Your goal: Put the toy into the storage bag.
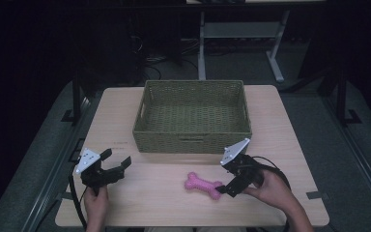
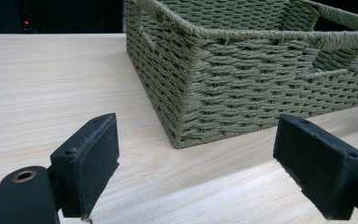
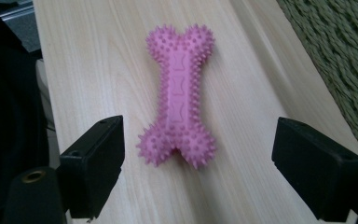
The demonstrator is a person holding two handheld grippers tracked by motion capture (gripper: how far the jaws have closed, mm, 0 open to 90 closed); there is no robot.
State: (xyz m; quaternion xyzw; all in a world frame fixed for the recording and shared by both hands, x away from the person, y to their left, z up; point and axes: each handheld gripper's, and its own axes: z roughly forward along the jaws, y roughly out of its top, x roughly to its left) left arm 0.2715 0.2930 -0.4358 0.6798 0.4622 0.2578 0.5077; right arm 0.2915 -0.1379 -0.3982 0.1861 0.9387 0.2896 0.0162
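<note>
high view: one pink bone toy [image 1: 203,185], one woven basket [image 1: 192,117], two grippers.

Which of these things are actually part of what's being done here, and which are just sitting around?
In use:
pink bone toy, lying between the open fingers of the right gripper
woven basket, right behind it

Just there:
left gripper, open, holding nothing
desk frame beyond the table

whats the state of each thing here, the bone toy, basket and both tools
pink bone toy: lying flat on the table, not gripped, its near end between the right tool's open jaws
basket: upright on the table, nothing seen inside
left tool: open, holding nothing, aimed toward the basket's corner
right tool: open, at the toy's end, not closed on it
table: bears the basket and toy
</note>
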